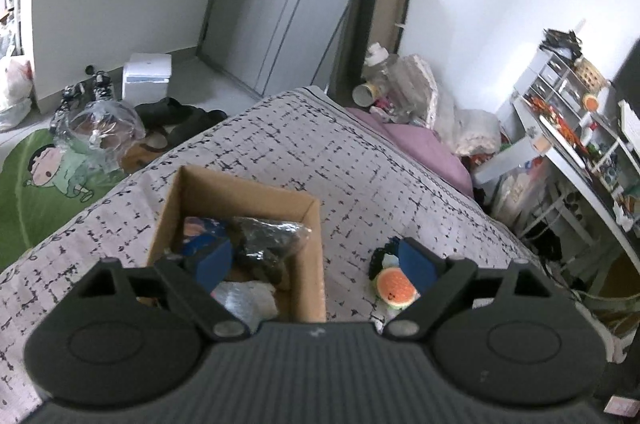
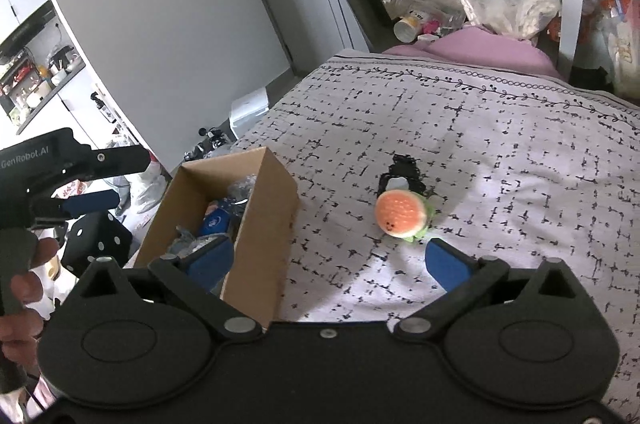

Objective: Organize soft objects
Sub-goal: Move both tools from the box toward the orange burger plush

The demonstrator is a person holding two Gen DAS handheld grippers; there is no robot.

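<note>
Bed (image 2: 500, 143) holds a burger toy (image 2: 402, 215) at two o'clock from the box (image 2: 260, 224). Both claws, left claw (image 1: 316, 260) and right claw (image 2: 328, 260), gape empty; a bad pinch could roll the toy away.

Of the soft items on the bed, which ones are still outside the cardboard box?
The orange burger plush and the black item touching its far side lie on the bedspread; the rest sit inside the cardboard box.
</note>
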